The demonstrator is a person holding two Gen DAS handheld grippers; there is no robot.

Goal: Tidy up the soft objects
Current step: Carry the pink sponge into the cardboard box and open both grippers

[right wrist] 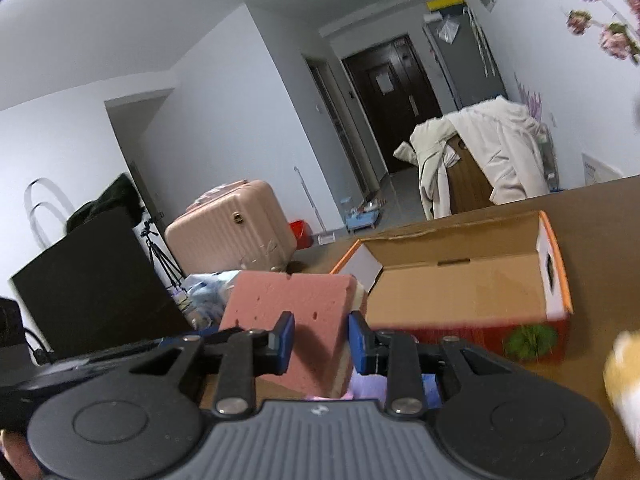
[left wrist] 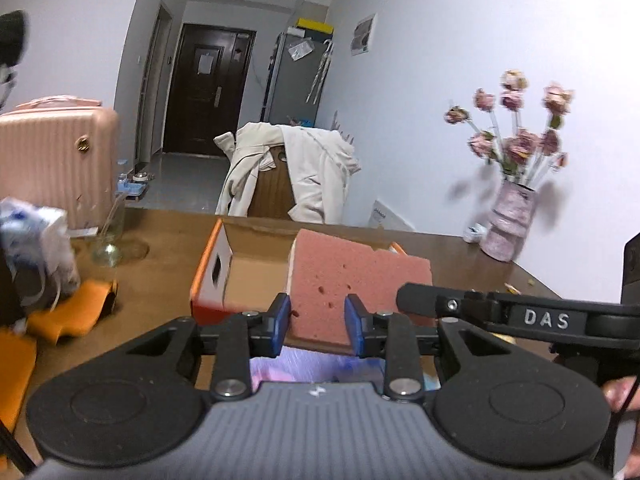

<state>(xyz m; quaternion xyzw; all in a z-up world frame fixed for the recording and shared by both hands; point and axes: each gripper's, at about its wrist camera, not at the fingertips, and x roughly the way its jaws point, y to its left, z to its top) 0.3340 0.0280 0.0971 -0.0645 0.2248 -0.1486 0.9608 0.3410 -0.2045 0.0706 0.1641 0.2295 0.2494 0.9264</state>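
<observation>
A pink sponge block (left wrist: 340, 280) with a pale underside is held in the air between both grippers. My left gripper (left wrist: 317, 322) is shut on its near end. My right gripper (right wrist: 320, 340) is shut on the same pink sponge (right wrist: 296, 308) from the other side; its black arm crosses the left wrist view at the right (left wrist: 520, 312). An open cardboard box (right wrist: 460, 280) with orange edges lies on the brown table just beyond the sponge, also seen in the left wrist view (left wrist: 244, 268). A purple soft thing (left wrist: 312, 366) lies under the grippers.
A vase of pink flowers (left wrist: 512, 220) stands at the table's right. A glass jar (left wrist: 108, 240), a white-blue bundle (left wrist: 36, 236) and orange pieces (left wrist: 72, 312) lie at the left. A pink suitcase (right wrist: 232, 236) and a coat-draped chair (right wrist: 480, 156) stand beyond the table. A yellow-white blurred thing (right wrist: 624, 380) is at right.
</observation>
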